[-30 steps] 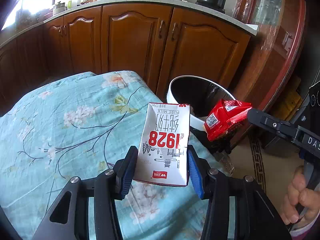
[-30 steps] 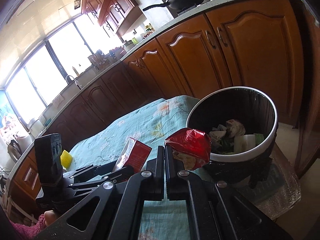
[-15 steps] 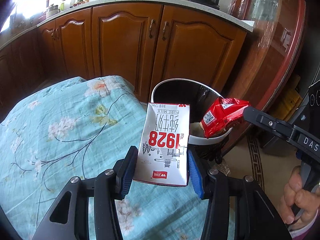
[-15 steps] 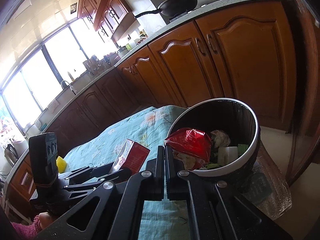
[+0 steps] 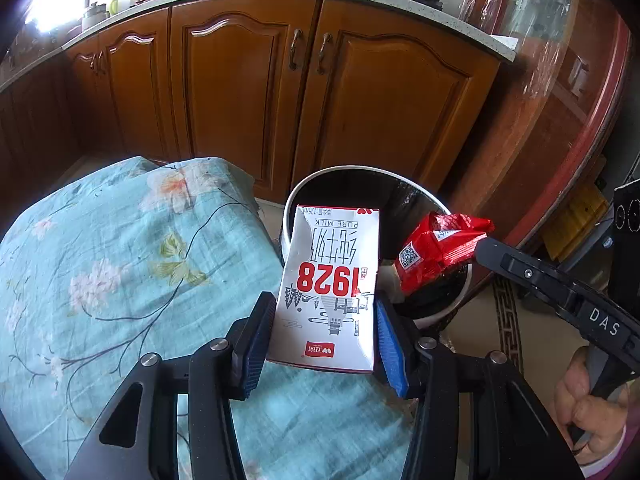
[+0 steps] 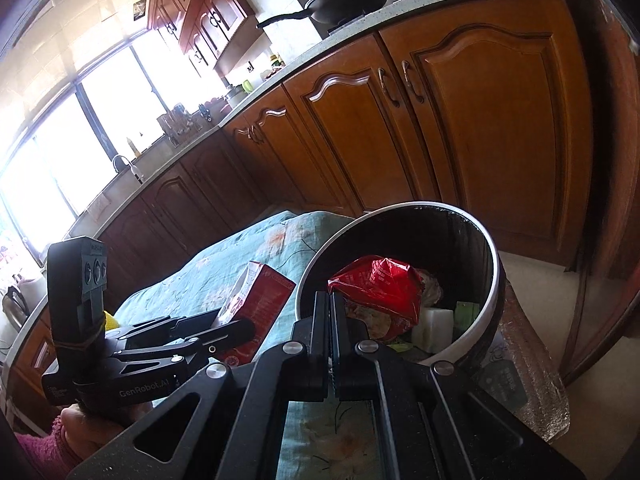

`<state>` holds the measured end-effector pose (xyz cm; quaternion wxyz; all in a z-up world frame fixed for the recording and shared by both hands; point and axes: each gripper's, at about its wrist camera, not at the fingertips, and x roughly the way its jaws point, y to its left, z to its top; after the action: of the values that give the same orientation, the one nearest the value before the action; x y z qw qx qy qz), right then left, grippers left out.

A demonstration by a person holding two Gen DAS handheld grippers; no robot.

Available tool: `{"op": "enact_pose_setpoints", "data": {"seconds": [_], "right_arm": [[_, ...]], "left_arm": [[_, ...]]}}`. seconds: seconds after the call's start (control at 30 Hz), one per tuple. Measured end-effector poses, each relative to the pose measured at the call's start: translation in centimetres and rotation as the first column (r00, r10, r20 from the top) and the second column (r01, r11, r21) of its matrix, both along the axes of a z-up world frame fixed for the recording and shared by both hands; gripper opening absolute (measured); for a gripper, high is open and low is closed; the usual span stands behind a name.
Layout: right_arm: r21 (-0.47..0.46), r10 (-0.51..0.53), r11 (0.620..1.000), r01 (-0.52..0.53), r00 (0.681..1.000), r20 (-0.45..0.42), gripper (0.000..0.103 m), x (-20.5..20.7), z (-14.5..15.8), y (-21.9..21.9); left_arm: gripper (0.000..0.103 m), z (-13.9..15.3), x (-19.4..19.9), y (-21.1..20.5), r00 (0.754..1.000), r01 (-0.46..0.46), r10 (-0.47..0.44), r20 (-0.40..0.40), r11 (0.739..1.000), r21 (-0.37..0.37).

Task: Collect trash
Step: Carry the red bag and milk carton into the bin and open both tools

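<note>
Kitchen floor: bin [image 5: 452,312] at 1 o'clock of left gripper [image 5: 324,336] grasping carton [image 5: 332,284]; right gripper [image 6: 332,320], nearer, clenched on wrapper [image 6: 380,284] over it.

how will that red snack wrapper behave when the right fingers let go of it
The red snack wrapper looks crumpled and thin, so probably floppy and very light. Held over the trash bin, it would likely flutter down rather than roll; its glossy film may be slippery.

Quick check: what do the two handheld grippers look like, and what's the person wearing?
Both are matte black frames with silver bolts. The left gripper has blue ribbed pads and white "GenRobot.AI" lettering; the right gripper carries white "DAS" lettering. No cables visible. A fuzzy pink sleeve shows at the wrist.
</note>
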<state>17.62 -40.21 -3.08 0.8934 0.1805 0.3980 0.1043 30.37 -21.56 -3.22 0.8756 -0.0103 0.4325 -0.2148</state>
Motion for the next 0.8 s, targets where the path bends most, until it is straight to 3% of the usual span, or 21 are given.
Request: {"op": "enact_pose_setpoints", "data": {"seconds": [0.8], "right_arm": [[-0.035, 0.012, 0.999, -0.014, 0.999, -0.047, 0.000, 2.8, -1.4, -1.8]], "left_arm": [[0.047, -1.9, 5.1, -3.9, 0.999, 0.023, -0.022, -0.026, 0.999, 0.043]]}}
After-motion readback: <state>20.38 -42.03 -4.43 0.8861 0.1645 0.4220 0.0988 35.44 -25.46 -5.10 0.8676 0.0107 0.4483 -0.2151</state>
